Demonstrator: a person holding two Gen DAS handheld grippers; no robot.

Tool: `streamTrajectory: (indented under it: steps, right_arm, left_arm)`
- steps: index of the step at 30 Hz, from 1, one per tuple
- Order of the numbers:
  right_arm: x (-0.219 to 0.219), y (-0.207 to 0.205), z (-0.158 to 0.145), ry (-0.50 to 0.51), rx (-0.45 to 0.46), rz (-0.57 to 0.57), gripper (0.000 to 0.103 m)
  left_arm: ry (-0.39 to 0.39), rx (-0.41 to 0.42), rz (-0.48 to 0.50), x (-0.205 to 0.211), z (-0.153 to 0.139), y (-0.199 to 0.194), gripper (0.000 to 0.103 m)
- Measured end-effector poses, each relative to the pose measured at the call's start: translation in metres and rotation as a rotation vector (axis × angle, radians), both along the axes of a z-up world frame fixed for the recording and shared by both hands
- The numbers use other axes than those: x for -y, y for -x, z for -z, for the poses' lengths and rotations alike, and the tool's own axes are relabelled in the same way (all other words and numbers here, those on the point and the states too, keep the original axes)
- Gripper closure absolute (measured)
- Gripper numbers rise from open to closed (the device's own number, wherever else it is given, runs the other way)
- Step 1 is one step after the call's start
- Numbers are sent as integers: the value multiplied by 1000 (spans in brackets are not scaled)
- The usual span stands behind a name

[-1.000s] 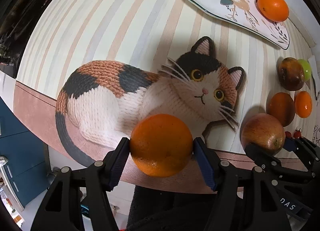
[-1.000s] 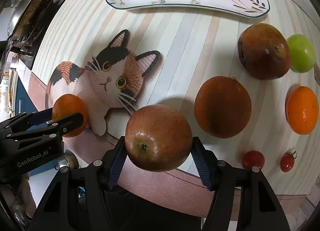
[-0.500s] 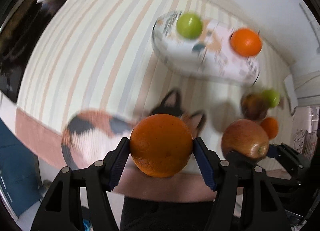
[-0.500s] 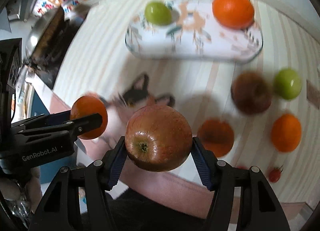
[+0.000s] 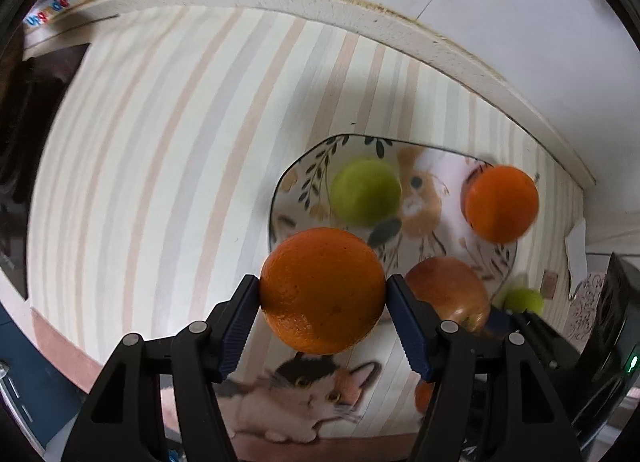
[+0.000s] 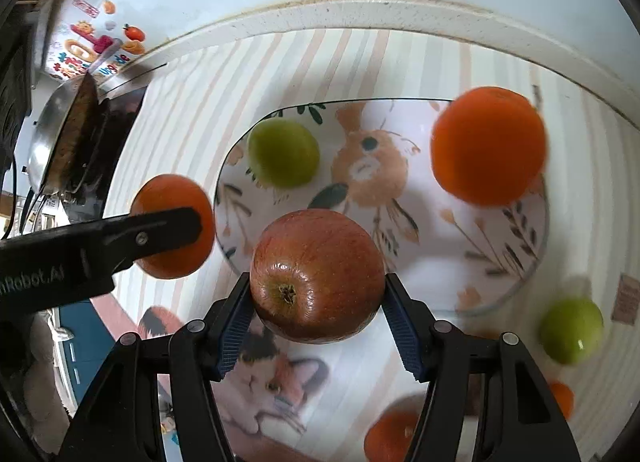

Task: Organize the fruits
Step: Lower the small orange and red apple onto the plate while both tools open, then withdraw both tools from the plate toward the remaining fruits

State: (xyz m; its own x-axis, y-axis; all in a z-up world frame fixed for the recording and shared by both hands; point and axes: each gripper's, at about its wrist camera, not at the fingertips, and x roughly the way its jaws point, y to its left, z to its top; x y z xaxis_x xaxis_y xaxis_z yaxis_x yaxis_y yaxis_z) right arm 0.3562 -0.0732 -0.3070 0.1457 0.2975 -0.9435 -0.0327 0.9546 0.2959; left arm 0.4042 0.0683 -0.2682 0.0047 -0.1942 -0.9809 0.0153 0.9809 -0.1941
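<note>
My left gripper is shut on an orange and holds it in the air over the near left rim of the patterned plate. My right gripper is shut on a red apple and holds it above the plate's near edge. The plate holds a green fruit and another orange. The apple also shows in the left wrist view, just right of my orange. The left gripper's orange shows in the right wrist view.
A striped cloth with a cat picture covers the table. A green fruit and oranges lie on the cloth near me. A metal pan stands at the far left. A wall runs behind the plate.
Both grippers have moved forward with their fruit, from over the cat picture to the plate. The plate is now much closer and directly under the held fruit.
</note>
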Motion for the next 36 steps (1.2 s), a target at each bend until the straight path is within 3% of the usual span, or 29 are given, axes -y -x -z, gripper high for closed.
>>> streamTrajectory:
  steps: [8, 16, 19, 21, 27, 32, 36]
  right_arm:
    - [-7, -21, 35, -2, -55, -23, 37]
    - [-10, -30, 49, -21, -94, -38, 36]
    - [-5, -33, 44, -52, -108, -36, 33]
    - [-1, -34, 42, -57, -124, -31, 19]
    - [13, -23, 20, -32, -116, -28, 10]
    - [29, -2, -5, 73, -62, 9, 10]
    - [40, 14, -25, 124, -14, 49, 10]
  left_arm:
    - [12, -98, -5, 9, 45, -12, 40]
    - [11, -102, -15, 8, 47, -10, 39]
    - [-4, -92, -24, 9, 41, -12, 40]
    - [-12, -72, -31, 10, 35, -11, 40]
    - [-14, -9, -56, -1, 8, 0, 39]
    - [-57, 66, -59, -7, -13, 17, 21]
    - [-98, 123, -47, -2, -24, 36, 20]
